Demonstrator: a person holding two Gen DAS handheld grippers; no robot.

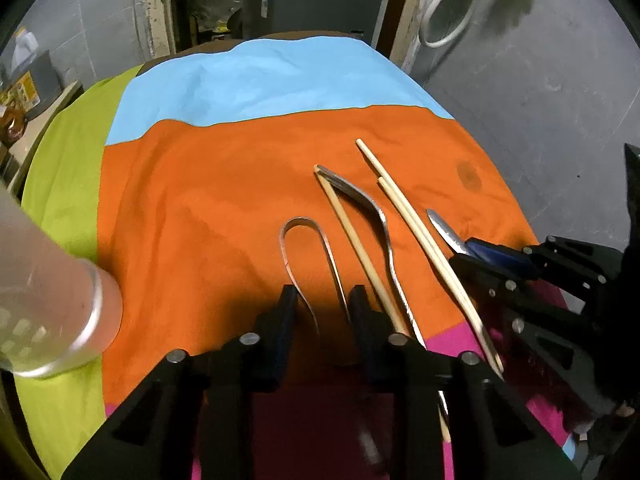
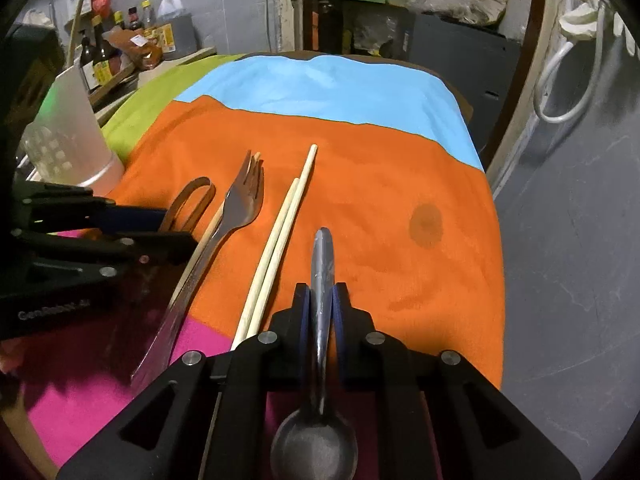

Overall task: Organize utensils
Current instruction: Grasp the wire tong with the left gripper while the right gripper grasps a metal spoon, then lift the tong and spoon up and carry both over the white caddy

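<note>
Utensils spread on the cloth, two already gripped

Utensils lie across the orange band of a multicoloured tablecloth. The right gripper is clamped tight on the handle of a metal spoon; the handle tip points away from the camera and the bowl sits back under the gripper body, close to the lens. The left gripper straddles the two legs of a pair of metal tongs, whose looped end points away over the orange cloth. Its jaws are partly drawn in, one finger outside each leg, though whether the pads truly press on the metal cannot be told.

Just right of the tongs a single wooden chopstick lies beside a steel fork, the two almost touching along their length. Further right a pair of chopsticks lies side by side, between the fork and the spoon.

At the left edge of the cloth, on its green band, stands a translucent plastic utensil holder. A dark round stain marks the orange cloth right of the spoon
</note>
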